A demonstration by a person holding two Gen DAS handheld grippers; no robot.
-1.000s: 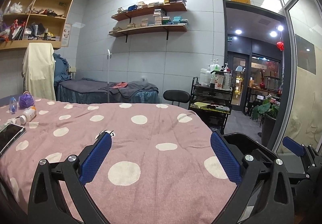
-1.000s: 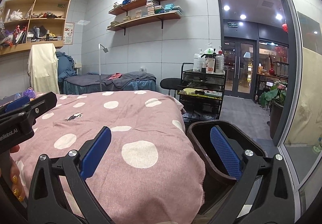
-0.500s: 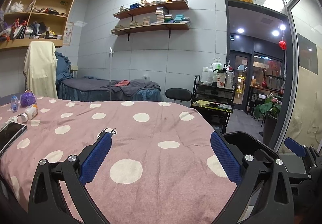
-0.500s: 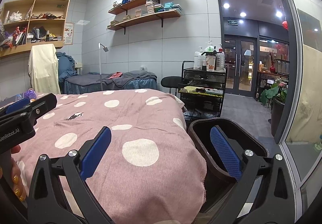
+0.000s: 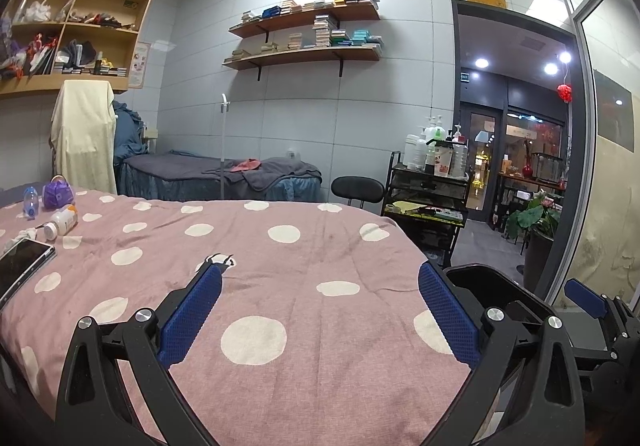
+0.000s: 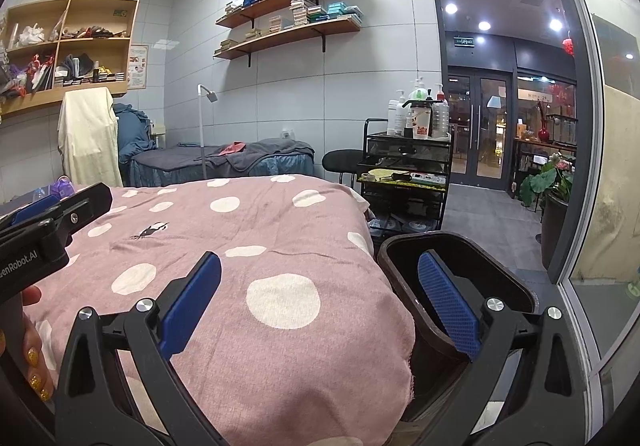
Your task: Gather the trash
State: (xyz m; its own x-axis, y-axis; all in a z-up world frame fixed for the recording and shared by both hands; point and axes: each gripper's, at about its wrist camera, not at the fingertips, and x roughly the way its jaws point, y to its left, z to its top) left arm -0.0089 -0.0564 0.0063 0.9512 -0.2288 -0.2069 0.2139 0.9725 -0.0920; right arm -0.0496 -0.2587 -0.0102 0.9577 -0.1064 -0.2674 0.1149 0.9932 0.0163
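Both the left gripper (image 5: pixel 320 310) and the right gripper (image 6: pixel 320 302) hover over the pink polka-dot bedspread (image 5: pixel 280 258) with jaws spread wide and empty. A dark trash bin (image 6: pixel 460 270) stands just beside the bed's right edge. A white pill bottle (image 5: pixel 62 224), a small blue bottle (image 5: pixel 30 201) and a phone (image 5: pixel 20 266) lie at the far left.

Beyond the bed (image 5: pixel 304 278): phone (image 5: pixel 22 266) cut by the left edge of the left wrist view, screen dark. Pill bottle (image 5: pixel 62 224) label too small to read. Beside the bed, bin (image 6: pixel 460 270) partly masked by a blue pad in the right wrist view, bottom too dark to make out. Left of the bed there, hand (image 6: pixel 24 342) cropped at the edge, mostly behind a black gripper body. On the shelves (image 5: pixel 308 33), titles unreadable.
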